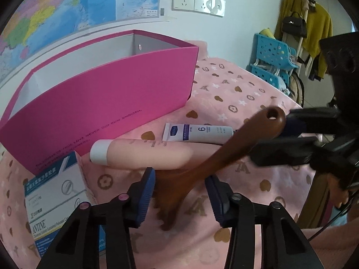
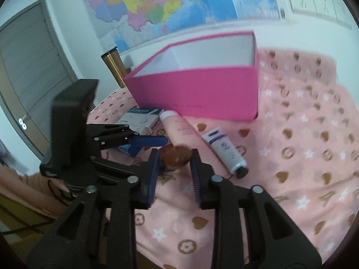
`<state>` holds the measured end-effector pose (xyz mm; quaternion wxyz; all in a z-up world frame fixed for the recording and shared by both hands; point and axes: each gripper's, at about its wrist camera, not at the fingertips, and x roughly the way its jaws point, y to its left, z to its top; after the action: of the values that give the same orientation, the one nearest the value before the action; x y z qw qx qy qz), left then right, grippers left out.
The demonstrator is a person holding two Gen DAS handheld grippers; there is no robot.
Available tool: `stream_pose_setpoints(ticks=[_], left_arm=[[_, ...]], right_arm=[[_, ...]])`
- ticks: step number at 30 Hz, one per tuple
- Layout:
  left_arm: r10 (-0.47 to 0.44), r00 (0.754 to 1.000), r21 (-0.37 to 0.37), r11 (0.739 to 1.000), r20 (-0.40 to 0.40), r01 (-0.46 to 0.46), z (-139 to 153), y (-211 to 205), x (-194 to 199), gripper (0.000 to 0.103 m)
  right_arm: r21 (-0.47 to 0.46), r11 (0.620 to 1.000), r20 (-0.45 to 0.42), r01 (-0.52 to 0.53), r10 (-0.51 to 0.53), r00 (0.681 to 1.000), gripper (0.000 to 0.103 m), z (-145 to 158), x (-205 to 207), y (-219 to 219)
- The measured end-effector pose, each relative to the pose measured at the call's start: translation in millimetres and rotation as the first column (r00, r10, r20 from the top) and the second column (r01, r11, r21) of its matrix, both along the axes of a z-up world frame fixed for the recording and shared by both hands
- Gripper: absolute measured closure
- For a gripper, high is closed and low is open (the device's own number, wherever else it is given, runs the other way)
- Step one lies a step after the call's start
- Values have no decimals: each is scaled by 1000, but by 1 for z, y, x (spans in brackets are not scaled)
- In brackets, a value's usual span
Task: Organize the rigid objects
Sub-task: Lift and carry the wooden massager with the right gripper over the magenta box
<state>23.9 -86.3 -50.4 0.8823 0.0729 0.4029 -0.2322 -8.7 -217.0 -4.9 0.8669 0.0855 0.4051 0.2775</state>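
Note:
A brown wooden comb [image 1: 202, 168] lies tilted between both grippers above the pink patterned cloth [image 1: 246, 85]. My left gripper [image 1: 180, 192] is open, its blue pads either side of the comb's toothed end. My right gripper [image 2: 172, 174] is open, the comb's handle end [image 2: 177, 155] between its fingertips; in the left wrist view the right gripper [image 1: 291, 139] sits around the handle. A peach tube [image 1: 143, 154], a white tube [image 1: 197, 132] and a blue-white medicine box [image 1: 56, 195] lie beside the open pink box [image 1: 101, 103].
The pink box [image 2: 197, 89] stands at the back against the wall with a map. A gold cup [image 2: 113, 65] stands left of it. A blue basket rack [image 1: 273, 65] and hanging clothes are at the far right.

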Motion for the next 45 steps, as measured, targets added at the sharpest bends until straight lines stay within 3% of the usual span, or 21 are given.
stream_pose_setpoints(ticks=[7, 8, 14, 22, 30, 35, 45], left_arm=[[-4, 1000, 9, 1000, 8, 4, -1, -1, -2, 58], [-1, 1000, 5, 1000, 7, 1, -1, -1, -2, 58], [32, 999, -34, 999, -1, -32, 6, 6, -3, 59], [74, 988, -58, 996, 132, -67, 58, 20, -12, 59], [76, 974, -44, 997, 212, -68, 97, 27, 27, 59], [111, 962, 3, 993, 250, -115, 109, 26, 58, 60], [101, 978, 30, 994, 185, -109, 96, 17, 110, 60]], right_arm=[[78, 996, -27, 38, -36, 999, 72, -5, 18, -2], [82, 996, -27, 42, -40, 999, 78, -4, 20, -2], [192, 981, -35, 23, -17, 999, 80, 7, 23, -6], [271, 962, 58, -39, 25, 998, 80, 50, 28, -3], [295, 953, 161, -67, 20, 987, 80, 91, 66, -3], [296, 954, 181, -46, -9, 983, 80, 96, 99, -5], [281, 959, 120, 21, -57, 991, 80, 78, 149, -18]])
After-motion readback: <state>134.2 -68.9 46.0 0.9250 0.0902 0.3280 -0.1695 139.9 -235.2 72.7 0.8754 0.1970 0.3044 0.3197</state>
